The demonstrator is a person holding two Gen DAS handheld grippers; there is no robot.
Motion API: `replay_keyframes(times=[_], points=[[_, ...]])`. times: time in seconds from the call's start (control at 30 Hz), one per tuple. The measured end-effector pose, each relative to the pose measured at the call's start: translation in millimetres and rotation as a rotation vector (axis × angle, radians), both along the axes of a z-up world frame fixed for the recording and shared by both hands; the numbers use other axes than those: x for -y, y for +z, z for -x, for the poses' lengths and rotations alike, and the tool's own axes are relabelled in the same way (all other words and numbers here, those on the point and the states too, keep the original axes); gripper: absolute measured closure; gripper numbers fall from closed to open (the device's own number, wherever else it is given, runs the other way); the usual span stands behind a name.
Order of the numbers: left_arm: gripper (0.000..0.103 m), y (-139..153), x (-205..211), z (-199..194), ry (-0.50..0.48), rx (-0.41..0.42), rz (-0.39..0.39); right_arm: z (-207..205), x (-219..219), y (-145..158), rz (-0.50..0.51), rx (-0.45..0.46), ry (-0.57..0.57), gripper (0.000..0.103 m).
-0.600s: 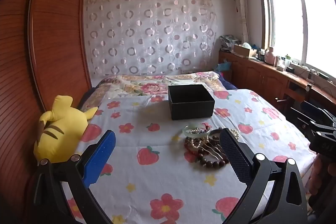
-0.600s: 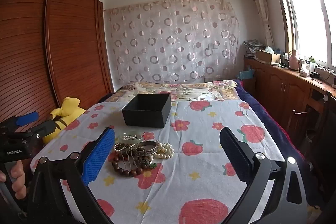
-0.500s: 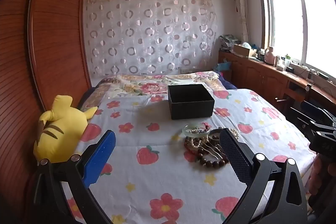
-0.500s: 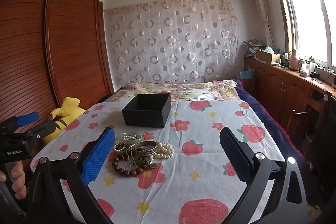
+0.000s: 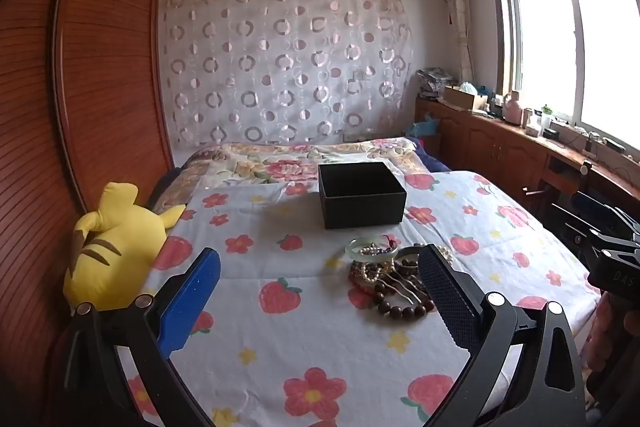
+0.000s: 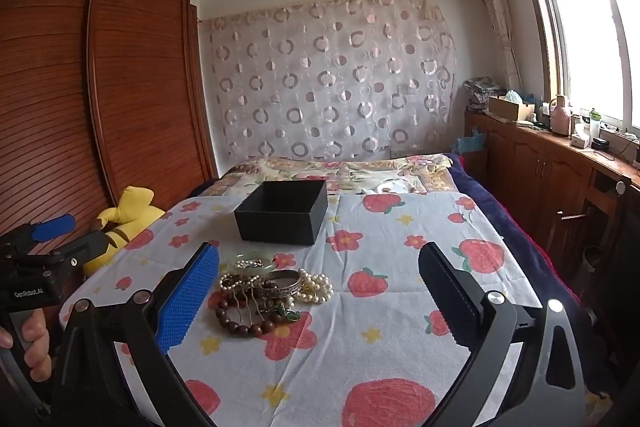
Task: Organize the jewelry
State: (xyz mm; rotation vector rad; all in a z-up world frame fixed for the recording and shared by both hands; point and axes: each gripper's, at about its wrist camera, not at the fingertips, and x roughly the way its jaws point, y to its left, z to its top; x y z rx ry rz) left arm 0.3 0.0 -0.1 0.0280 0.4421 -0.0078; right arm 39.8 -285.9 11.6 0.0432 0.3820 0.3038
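A heap of jewelry (image 5: 390,281) (image 6: 266,293) lies on the flowered bedsheet: brown wooden beads, pearl strings, a silver bangle (image 6: 282,281) and a pale green bangle (image 5: 370,249) (image 6: 250,261). Behind it stands an open black box (image 5: 360,193) (image 6: 284,211), which looks empty. My left gripper (image 5: 318,297) is open, held above the sheet with the heap just inside its right finger. My right gripper (image 6: 318,297) is open too, the heap lying just inside its left finger. Neither touches anything.
A yellow plush toy (image 5: 114,247) (image 6: 120,223) lies at the bed's left edge against a wooden wardrobe (image 5: 100,75). Wooden cabinets (image 6: 560,163) with clutter run under the window on the right. A hand (image 6: 34,341) holds the left gripper's handle.
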Motion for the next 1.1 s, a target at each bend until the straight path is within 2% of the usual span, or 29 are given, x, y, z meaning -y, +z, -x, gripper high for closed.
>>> replay_keyframes(times=[1.0,1.1], points=[[0.007,-2.7,-1.1,-9.6,0.000,0.011,0.003,1.6,-0.6,0.4,-0.001,0.004,0.001,0.002],[0.007,-0.2,0.1,0.0,-0.001,0.009,0.001,1.6,-0.6,0.5,0.000,0.004,0.001,0.002]])
